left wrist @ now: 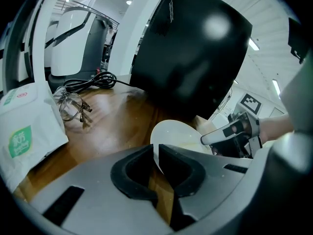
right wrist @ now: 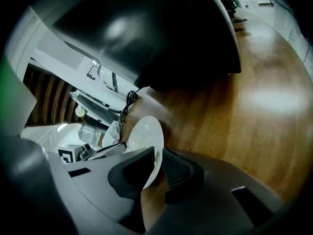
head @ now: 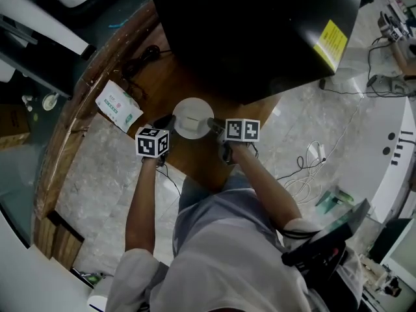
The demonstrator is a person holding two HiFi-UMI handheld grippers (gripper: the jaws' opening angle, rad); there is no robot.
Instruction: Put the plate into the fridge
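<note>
A round white plate [head: 192,117] is held just above the wooden table [head: 162,77], in front of the black fridge [head: 260,31]. My left gripper [head: 170,121] is shut on its left rim. In the left gripper view the plate [left wrist: 178,133] rises edge-on from between the dark pads of that gripper [left wrist: 157,158]. My right gripper [head: 213,123] grips the opposite rim. The right gripper view shows the plate [right wrist: 145,136] pinched at its edge between the pads of the right gripper [right wrist: 157,168]. The fridge's [left wrist: 195,58] dark face fills the space behind the plate, and its door looks closed.
A white and green packet [head: 119,104] lies on the table left of the plate. A pair of glasses [left wrist: 72,106] and a coiled black cable [left wrist: 90,81] sit further back. The table's curved edge [head: 71,129] runs along the left, with tiled floor below.
</note>
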